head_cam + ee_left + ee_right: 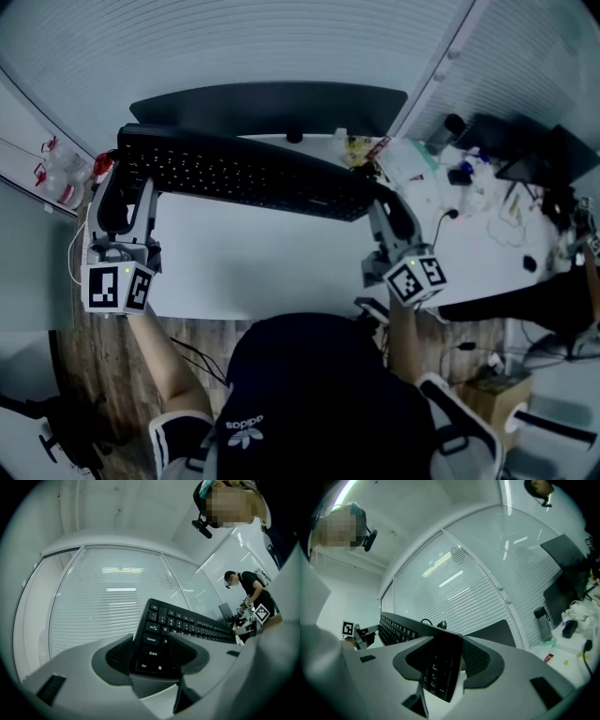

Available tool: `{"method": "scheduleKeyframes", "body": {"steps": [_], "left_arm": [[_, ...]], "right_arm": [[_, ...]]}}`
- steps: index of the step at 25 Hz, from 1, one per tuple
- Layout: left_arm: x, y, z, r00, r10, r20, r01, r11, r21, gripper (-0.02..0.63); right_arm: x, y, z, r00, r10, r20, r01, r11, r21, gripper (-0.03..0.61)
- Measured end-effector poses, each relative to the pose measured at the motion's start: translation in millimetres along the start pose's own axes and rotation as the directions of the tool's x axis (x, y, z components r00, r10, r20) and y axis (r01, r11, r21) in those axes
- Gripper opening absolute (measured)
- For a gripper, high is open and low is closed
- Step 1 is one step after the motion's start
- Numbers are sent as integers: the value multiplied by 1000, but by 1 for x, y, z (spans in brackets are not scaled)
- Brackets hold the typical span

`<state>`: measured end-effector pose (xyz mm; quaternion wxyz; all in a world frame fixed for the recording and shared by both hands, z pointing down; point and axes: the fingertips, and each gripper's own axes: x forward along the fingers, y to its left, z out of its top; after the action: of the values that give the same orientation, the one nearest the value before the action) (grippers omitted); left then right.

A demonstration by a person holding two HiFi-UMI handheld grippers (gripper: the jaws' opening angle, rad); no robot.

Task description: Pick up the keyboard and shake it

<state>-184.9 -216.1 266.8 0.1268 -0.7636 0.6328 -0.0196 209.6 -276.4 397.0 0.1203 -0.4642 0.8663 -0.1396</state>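
A long black keyboard (244, 174) hangs in the air above the white desk (262, 267), held at both ends and tipped on edge. My left gripper (120, 192) is shut on its left end, and the left gripper view shows the jaws clamping the Ctrl and Shift corner of the keyboard (157, 644). My right gripper (382, 202) is shut on the right end. In the right gripper view the number-pad end of the keyboard (440, 667) sits pressed between the pads.
A dark monitor (272, 101) stands at the desk's back edge under the keyboard. Clutter of cables, bottles and small items (469, 178) covers the desk's right part. Glass partitions with blinds (108, 602) stand behind. Another person (248, 592) works at the far right.
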Motion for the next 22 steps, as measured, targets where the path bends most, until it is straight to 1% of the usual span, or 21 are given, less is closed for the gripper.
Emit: {"method": "scheduleKeyframes", "body": {"steps": [3, 11, 22], "left_arm": [[1, 2, -3, 1000, -6, 4, 6, 1000, -20, 235], [2, 3, -10, 999, -40, -4, 40, 998, -46, 235], [2, 0, -4, 999, -29, 19, 30, 999, -40, 235]], "right_arm": [[-3, 0, -1, 1000, -11, 10, 11, 1000, 9, 170], [-7, 3, 4, 999, -44, 1, 44, 999, -16, 170], [-10, 1, 6, 999, -37, 12, 37, 999, -22, 171]]}}
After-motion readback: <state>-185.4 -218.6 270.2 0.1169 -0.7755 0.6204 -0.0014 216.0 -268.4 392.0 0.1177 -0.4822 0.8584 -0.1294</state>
